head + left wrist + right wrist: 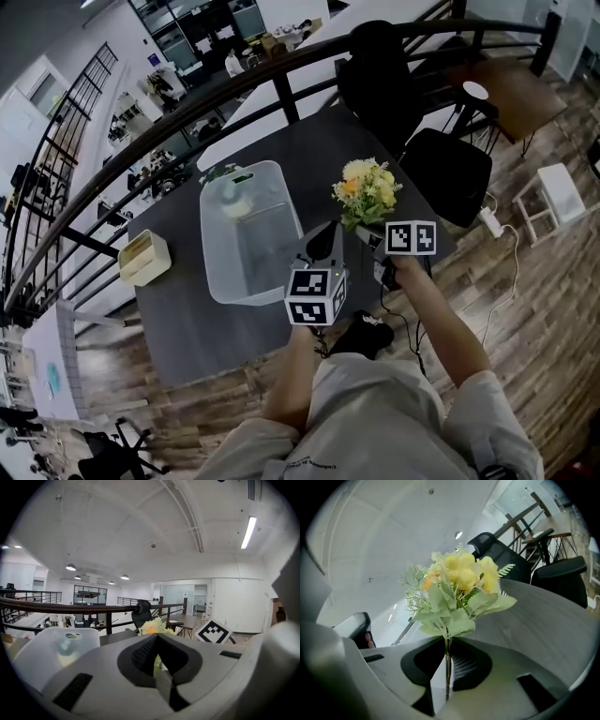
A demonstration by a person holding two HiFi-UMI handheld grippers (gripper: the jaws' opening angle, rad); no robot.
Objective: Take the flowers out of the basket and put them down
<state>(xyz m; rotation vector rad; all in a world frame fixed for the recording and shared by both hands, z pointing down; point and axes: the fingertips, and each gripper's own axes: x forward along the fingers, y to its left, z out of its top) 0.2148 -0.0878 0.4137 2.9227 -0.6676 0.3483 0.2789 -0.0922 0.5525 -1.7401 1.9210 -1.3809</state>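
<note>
A bunch of yellow flowers [366, 192] with pale green leaves is held upright above the dark table [178, 328], to the right of the translucent white basket [246, 244]. My right gripper [372, 236] is shut on the thin stem [447, 672], and the blooms [461, 573] rise above the jaws. My left gripper [323, 244] hovers by the basket's right rim with its jaws together and nothing between them. In the left gripper view the flowers [152, 626] show just beyond the jaws, with the basket [47, 646] at the left.
A white, green-topped object [232, 192] lies in the basket's far end. A cream box [143, 256] sits at the table's left edge. Black chairs [441, 169] stand right of the table, a dark railing [234, 84] runs behind, and a white stool [561, 192] is far right.
</note>
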